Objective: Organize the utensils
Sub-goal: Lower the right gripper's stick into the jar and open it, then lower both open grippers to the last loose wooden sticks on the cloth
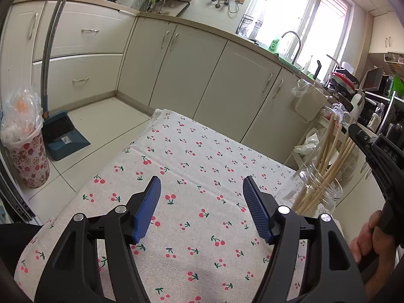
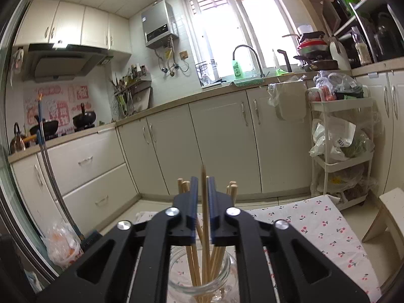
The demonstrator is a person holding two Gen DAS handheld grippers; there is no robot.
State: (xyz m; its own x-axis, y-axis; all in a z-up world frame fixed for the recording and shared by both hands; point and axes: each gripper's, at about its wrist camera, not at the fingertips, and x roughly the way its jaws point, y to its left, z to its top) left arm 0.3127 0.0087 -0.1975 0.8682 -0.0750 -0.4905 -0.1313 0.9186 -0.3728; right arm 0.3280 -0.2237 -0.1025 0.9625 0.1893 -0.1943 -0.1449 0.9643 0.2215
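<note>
Kitchen table with cherry cloth (image 1: 192,176). One jar (image 2: 199,272) below right gripper (image 2: 202,202) holds several chopsticks (image 2: 193,260); narrowed jaws flank one chopstick (image 2: 204,217), contact unclear. Left gripper (image 1: 202,194) wide open, empty, jar to its right.

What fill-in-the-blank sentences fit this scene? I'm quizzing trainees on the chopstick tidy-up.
1. The chopsticks stand in a glass ____.
2. The right gripper is nearly closed around one ____.
3. The left gripper is ____ and holds nothing.
4. The tablecloth is printed with red ____.

Missing words: jar; chopstick; open; cherries
</note>
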